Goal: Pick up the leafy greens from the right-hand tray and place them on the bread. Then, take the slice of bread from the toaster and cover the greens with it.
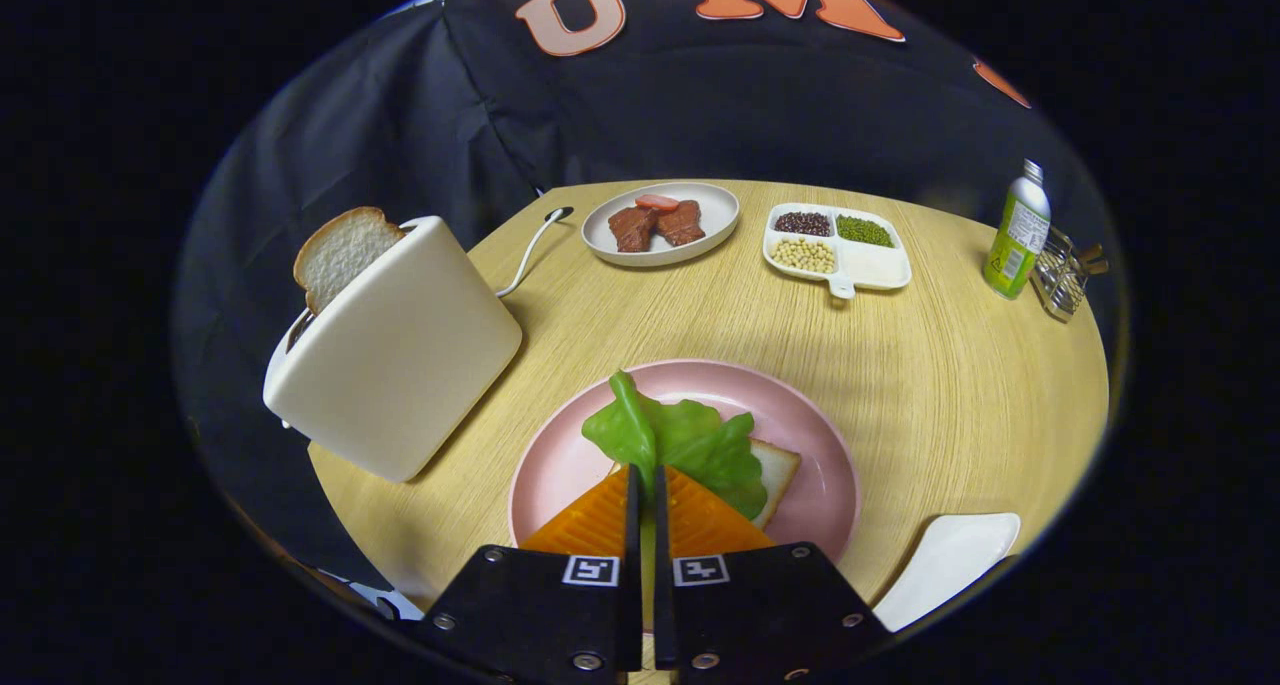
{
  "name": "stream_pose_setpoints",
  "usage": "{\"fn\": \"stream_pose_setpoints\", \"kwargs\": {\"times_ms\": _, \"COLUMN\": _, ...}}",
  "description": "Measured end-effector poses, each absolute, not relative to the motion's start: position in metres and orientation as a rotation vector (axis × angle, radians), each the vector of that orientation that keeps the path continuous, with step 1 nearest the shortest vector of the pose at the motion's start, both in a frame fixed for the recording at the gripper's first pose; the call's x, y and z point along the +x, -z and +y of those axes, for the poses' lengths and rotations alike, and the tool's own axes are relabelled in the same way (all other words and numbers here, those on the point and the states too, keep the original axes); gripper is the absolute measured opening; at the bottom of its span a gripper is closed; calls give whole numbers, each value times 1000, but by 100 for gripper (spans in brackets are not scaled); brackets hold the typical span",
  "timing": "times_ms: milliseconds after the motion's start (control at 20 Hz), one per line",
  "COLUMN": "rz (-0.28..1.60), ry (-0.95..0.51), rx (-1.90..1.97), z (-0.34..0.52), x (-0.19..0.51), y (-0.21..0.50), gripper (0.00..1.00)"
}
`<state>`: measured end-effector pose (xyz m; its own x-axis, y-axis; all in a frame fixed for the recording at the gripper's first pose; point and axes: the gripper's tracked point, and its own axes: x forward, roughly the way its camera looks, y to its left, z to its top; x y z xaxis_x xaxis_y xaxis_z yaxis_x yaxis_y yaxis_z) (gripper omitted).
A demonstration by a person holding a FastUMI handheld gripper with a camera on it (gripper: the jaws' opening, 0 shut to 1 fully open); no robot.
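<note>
No legible text on any object. Green bottle (1016, 232) carries a printed label (characters too small to resolve). Gripper (646, 485) bears two square black-and-white markers; its fingers are pinched together on the leafy greens (690, 443).

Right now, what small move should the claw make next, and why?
Probably open the claw and let go: its fingers pinch the leafy greens, which already lie over the bread on the pink plate. The toaster's slice comes next.

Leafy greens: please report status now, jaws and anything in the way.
Gripper jaws shut on leafy greens. Greens over bread on pink plate. Second slice waits in toaster. Nothing in the way.
</note>
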<state>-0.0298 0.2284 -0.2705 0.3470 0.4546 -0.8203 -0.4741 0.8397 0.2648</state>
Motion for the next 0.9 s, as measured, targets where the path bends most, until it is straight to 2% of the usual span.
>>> {"fn": "stream_pose_setpoints", "kwargs": {"times_ms": 100, "rz": 1072, "ry": -603, "rx": -21, "z": 229, "x": -32, "y": 274, "gripper": 6}}
{"fn": "stream_pose_setpoints", "kwargs": {"times_ms": 300, "rz": 1049, "ry": -578, "rx": -37, "z": 226, "x": -23, "y": 266, "gripper": 15}}
{"fn": "stream_pose_setpoints", "kwargs": {"times_ms": 400, "rz": 1035, "ry": -566, "rx": -21, "z": 227, "x": -19, "y": 255, "gripper": 25}}
{"fn": "stream_pose_setpoints", "kwargs": {"times_ms": 650, "rz": 972, "ry": -563, "rx": -52, "z": 232, "x": -7, "y": 219, "gripper": 61}}
{"fn": "stream_pose_setpoints", "kwargs": {"times_ms": 850, "rz": 957, "ry": -606, "rx": -39, "z": 258, "x": -9, "y": 190, "gripper": 83}}
{"fn": "stream_pose_setpoints", "kwargs": {"times_ms": 900, "rz": 959, "ry": -623, "rx": -22, "z": 268, "x": -9, "y": 182, "gripper": 85}}
